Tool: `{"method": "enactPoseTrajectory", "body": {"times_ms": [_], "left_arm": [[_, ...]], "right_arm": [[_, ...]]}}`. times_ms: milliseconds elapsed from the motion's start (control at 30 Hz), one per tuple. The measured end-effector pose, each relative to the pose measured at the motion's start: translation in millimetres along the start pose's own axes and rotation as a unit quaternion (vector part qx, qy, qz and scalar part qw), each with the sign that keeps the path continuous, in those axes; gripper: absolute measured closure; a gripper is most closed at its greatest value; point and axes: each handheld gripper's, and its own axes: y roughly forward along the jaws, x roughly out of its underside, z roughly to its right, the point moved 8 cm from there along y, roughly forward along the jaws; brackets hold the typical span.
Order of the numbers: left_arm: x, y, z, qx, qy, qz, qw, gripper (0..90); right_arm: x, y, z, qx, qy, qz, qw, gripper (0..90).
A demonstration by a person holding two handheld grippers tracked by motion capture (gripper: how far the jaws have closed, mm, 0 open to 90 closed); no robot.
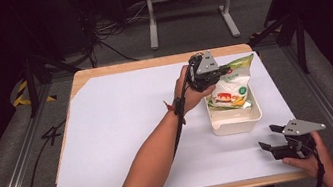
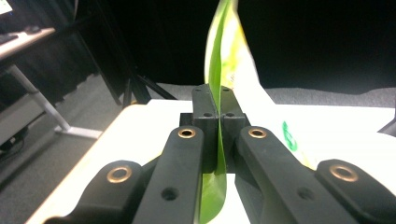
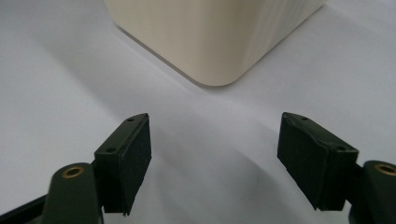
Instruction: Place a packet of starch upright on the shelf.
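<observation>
A: Left tool [image 1: 221,70] clamped tight on the top seam of the snack bag [image 1: 229,91]; in the left gripper view the thin green edge of the bag [image 2: 219,70] runs straight up between the pressed pads.

B: Where does the bag sit?

A: It hangs below and ahead of that tool, its lower end down in the cream bin [image 1: 252,119]. Can't tell if it rests on the bottom. Placing looks nearly done; letting go and pulling clear is left.

B: Right tool?

A: Right tool [image 1: 272,138] spread wide, nothing between its pads, low over the white paper [image 1: 125,130] on the desk [image 1: 149,62]. The bin's rounded corner [image 3: 215,70] lies just ahead of it.

B: Materials?

A: Bag: glossy crinkled film, green and white print. Bin: smooth matt plastic, rectangular, rounded corners. Desk edge is pale wood.
</observation>
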Motion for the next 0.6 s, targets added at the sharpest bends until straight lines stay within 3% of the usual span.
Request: {"method": "enactPoseTrajectory", "body": {"times_ms": [133,267,333,400,467,500,533,600], "left_arm": [[1.4,0.1,-0.2,-0.005,-0.007,0.003,1.0,89.3],[-2.6,-4.1,0.5,-0.002,-0.002,0.014,0.9999,87.0],[-5.2,-7.2,-1.3,-0.011,-0.004,0.02,0.9997,77.2],[-6.8,-12.2,-5.0,-0.02,-0.008,0.024,0.9995,75.5],[-7.4,-13.8,-7.3,-0.029,-0.008,0.024,0.9993,64.8],[-7.9,-15.4,-8.2,-0.03,-0.013,0.026,0.9992,64.8],[-8.5,-18.4,-7.0,-0.016,-0.008,0.028,0.9994,68.4],[-9.5,-21.3,-7.9,-0.026,-0.003,0.026,0.9993,64.7]], "right_arm": [[0.2,0.0,0.2,0.0,0.002,0.0,1.0,25.6],[0.6,0.7,0.0,-0.002,0.001,-0.002,1.0,25.4],[1.0,1.1,-0.1,-0.002,0.001,-0.004,1.0,25.4],[0.7,1.1,-0.2,-0.002,0.001,-0.003,1.0,25.4],[0.7,1.1,-0.1,-0.002,0.001,-0.003,1.0,25.3],[0.9,1.3,0.0,-0.002,0.001,-0.004,1.0,25.3],[1.0,1.4,-0.2,-0.003,0.001,-0.004,1.0,25.3],[0.9,1.5,-0.3,-0.002,0.001,-0.004,1.0,25.3]]}}
